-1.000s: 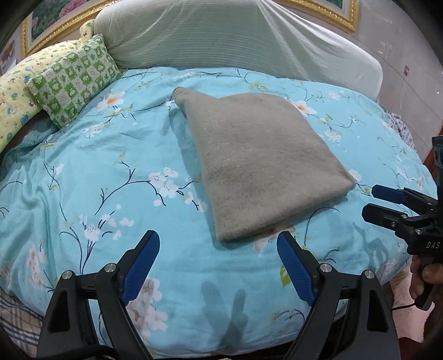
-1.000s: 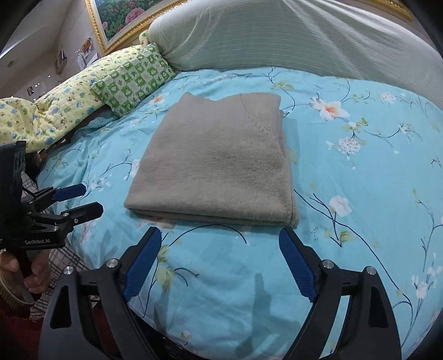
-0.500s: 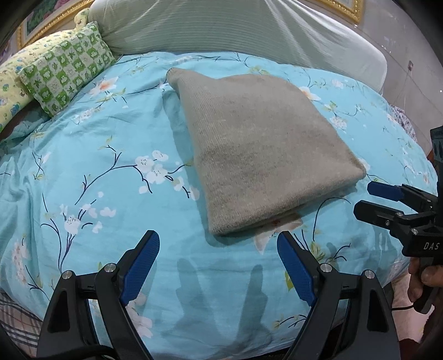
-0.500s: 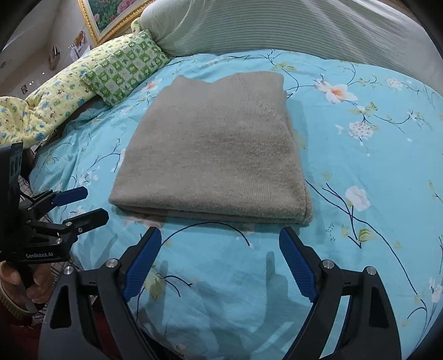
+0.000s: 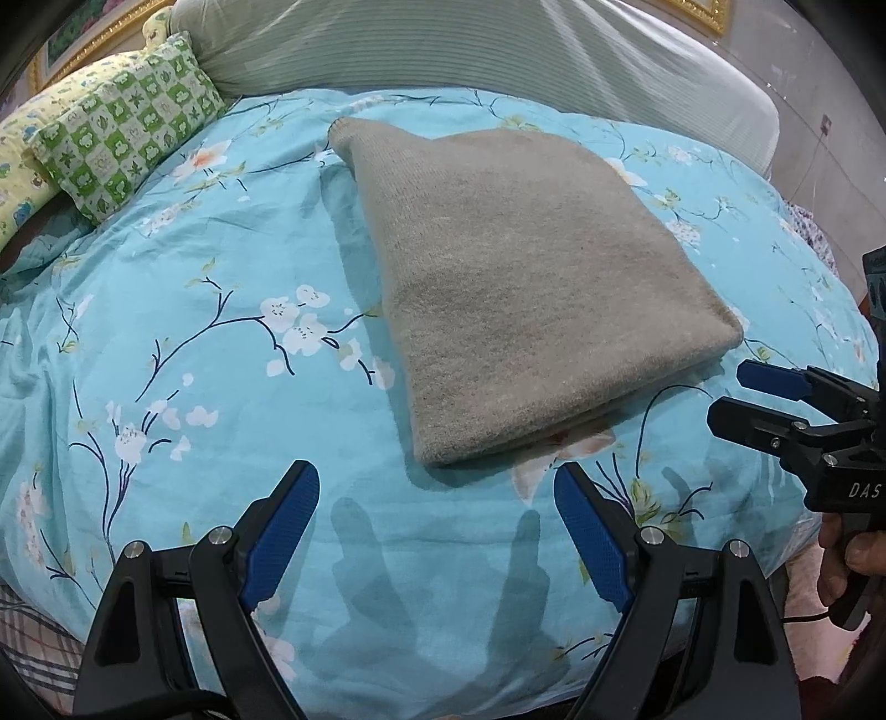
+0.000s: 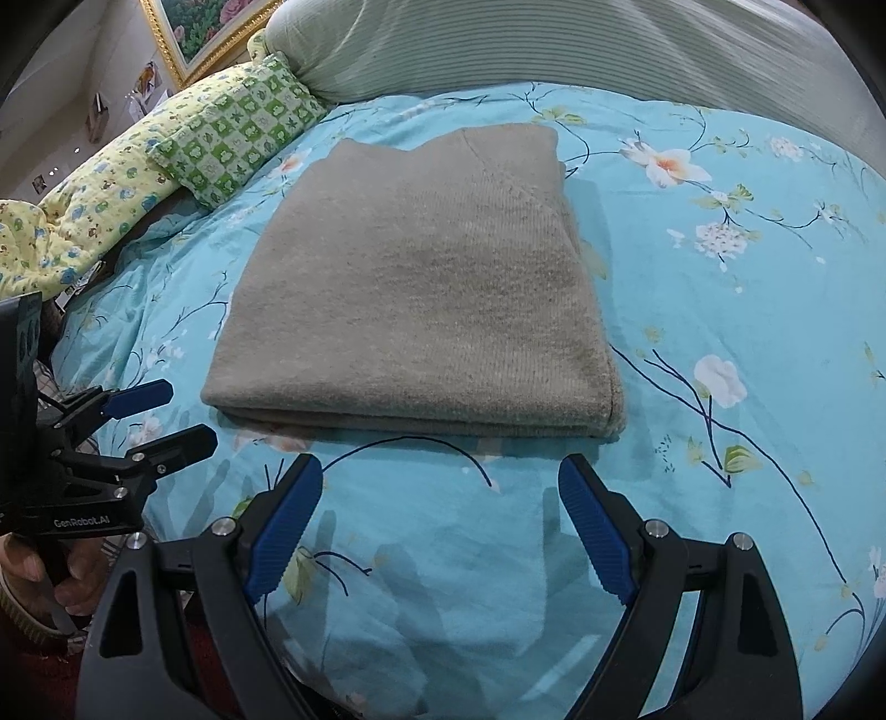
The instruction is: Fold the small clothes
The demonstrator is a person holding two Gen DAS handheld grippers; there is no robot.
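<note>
A grey knitted garment lies folded into a flat rectangle on a turquoise floral bedspread. My left gripper hovers open just short of the garment's near left corner, nothing between its blue pads. My right gripper is open too, a little in front of the garment's near folded edge. Each gripper shows in the other's view: the right one at the right edge, the left one at the left edge, both held by a hand.
A green checked pillow and a yellow patterned one lie at the bed's far left. A pale green striped bolster runs along the back. The bed's near edge drops off just below both grippers.
Both grippers have sunk and tilted a little toward the bed, so the garment looks nearer and larger. Both stay open and the garment has not moved.
</note>
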